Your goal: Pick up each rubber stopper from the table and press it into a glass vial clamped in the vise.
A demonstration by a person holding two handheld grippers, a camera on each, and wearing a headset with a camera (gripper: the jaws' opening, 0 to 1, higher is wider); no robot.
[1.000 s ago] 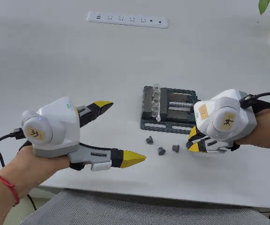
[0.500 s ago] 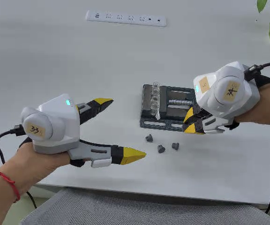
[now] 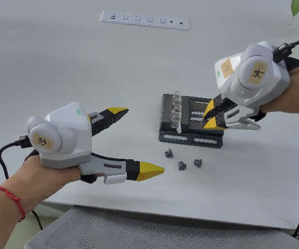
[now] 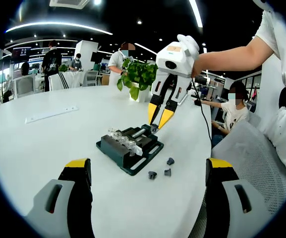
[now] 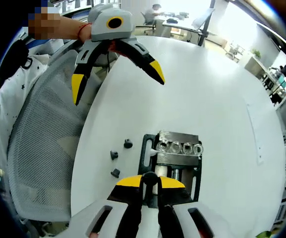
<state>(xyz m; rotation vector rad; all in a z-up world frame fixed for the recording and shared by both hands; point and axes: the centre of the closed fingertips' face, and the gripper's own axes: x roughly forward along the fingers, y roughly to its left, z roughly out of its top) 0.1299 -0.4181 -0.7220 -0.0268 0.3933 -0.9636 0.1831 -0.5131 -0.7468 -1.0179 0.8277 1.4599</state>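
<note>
Table [image 4: 43,144] white, round; open-plan office [image 4: 68,54] beyond.

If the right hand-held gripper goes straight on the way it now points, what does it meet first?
Most likely the vise, near its row of vials: the right hand-held gripper, shut on a stopper, points down at it. Depth is unclear, so the exact spot is uncertain.

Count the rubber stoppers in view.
4. Three stoppers lie on the table in front of the vise: left, middle, right. The fourth stopper is pinched in the right claw.
</note>
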